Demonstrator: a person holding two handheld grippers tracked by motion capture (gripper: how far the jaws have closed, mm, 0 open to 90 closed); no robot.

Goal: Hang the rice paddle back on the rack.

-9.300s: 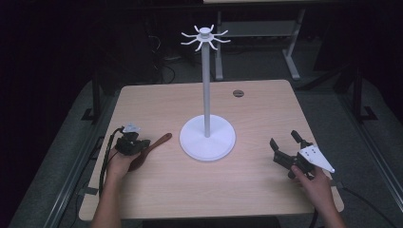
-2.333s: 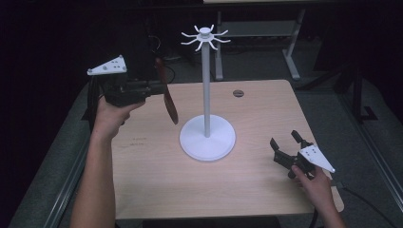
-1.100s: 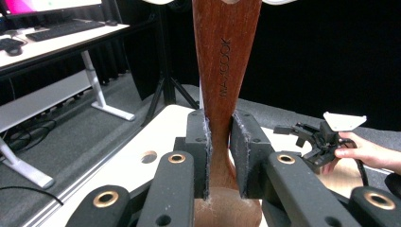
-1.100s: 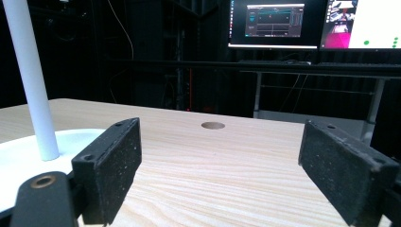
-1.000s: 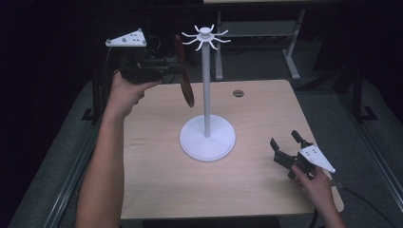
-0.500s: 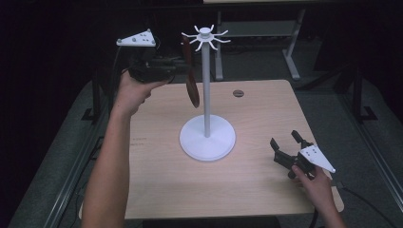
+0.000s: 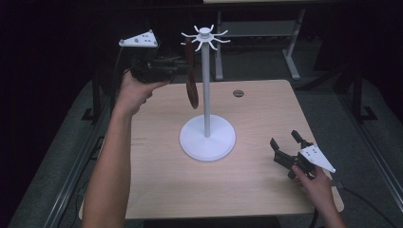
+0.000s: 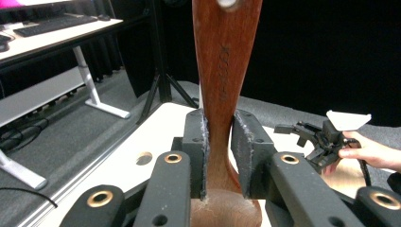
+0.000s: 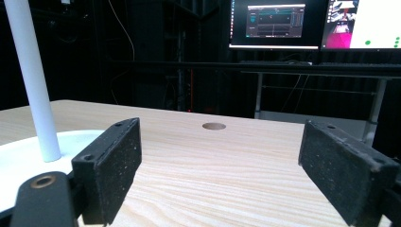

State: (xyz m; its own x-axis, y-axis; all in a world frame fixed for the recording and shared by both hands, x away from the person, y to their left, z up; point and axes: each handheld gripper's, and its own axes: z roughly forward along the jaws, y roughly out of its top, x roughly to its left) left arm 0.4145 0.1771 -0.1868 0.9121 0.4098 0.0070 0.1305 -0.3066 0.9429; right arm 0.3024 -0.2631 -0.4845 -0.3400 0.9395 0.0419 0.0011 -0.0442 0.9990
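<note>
From the high view, the left gripper (image 7: 178, 66) is raised in the upper left of the frame, holding a wooden spoon (image 7: 190, 76) upright, bowl down, with the handle's top right beside one of the hooks of the white rack (image 7: 206, 37). The rack's base (image 7: 207, 137) sits mid-table. The spoon's hanging hole looks close to a prong, but I can't tell from this angle whether it has caught. If the jaws let go before the hole is seated, I'd expect the spoon to drop onto the base or the table (image 7: 247, 190). A sideways nudge against the thin pole could also rock the whole rack.

In the left gripper view, the pads (image 8: 201, 151) sit on either side of the spoon's neck (image 8: 222, 85). The left-hand pad touches the wood, while a sliver of gap shows at the right-hand one. The jaws have just been easing apart with the spoon between them, so the grip seems loose, and the handle could slide or swing.

In the right gripper view, the right gripper (image 9: 217, 161) rests low over the table with its jaws wide apart and empty, the pole (image 9: 33, 80) at far left. It is too far off to catch a fall.
</note>
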